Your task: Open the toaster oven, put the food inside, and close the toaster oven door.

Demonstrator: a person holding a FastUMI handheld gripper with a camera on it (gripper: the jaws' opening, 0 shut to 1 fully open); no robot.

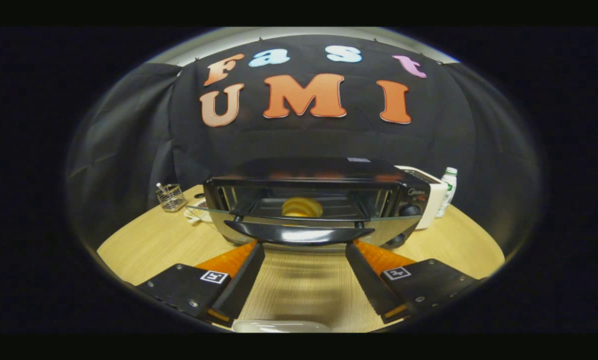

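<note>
Wooden table (143,245), open-fingered hand-held gripper (304,246), toaster oven (309,200)

I am holding my gripper (304,246) level, its fingers (243,280) spread wide apart and gripping nothing, both pointing straight ahead.

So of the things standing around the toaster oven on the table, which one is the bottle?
The white bottle with the green label, upright beyond the white appliance beside the oven's knobs. The wire basket stands on the opposite side. The fingers are open, just short of the door handle.
</note>
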